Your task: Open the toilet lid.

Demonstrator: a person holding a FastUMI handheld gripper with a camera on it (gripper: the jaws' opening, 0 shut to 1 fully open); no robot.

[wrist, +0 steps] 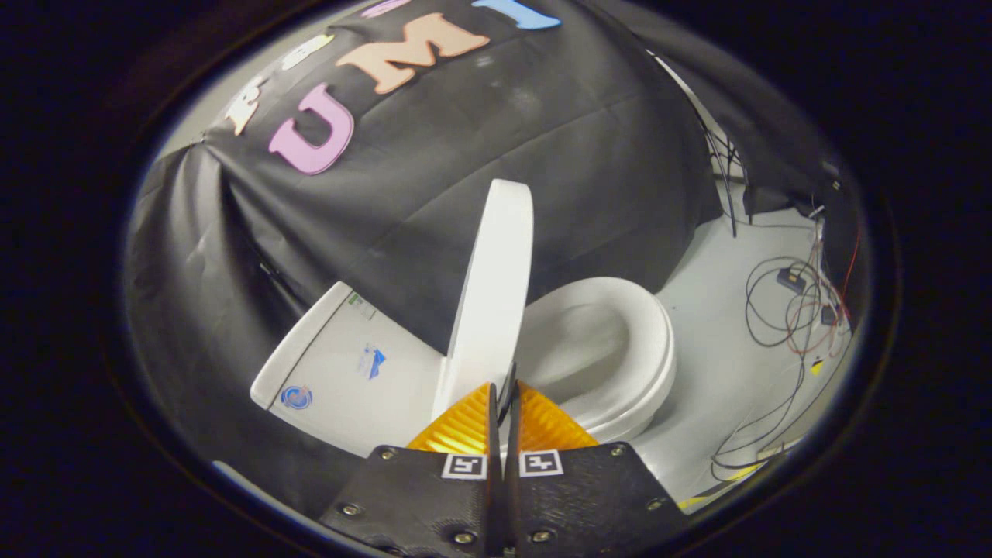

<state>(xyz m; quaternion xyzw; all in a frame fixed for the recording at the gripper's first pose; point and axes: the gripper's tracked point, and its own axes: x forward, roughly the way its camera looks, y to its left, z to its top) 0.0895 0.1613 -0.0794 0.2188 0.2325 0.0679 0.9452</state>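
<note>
Nearest, gripper: orange ribbed fingers pressed together, only a thin dark slit between the tips, nothing held. Clenched and empty.

Just ahead of the fingertips, toilet lid: raised, seen nearly edge-on, standing close to upright. Long axis running from the hinge end, just beyond the tips, up and away from the gripper. Lower end of the lid reaching down to the tip of the left finger; contact or a small gap there cannot be told. No pinch on the lid: both fingers lying on the near side of its edge, not one on each face.

Beyond and to the right of the lid, seat ring and open bowl, fully exposed. Beyond and to the left of the lid, tank, flat top lying toward the lid's back face; gap or contact between lid and tank hidden by the viewing angle.

Farther right, pale floor with loose cables, well apart from the toilet.

Judgement: task near or at completion, lid already off the seat. Governing relation for any remaining move: lid directly ahead, tank on its left side, so a final nudge directed leftward toward the tank; otherwise a straight withdrawal back along the finger axis, clear of the lid edge.
</note>
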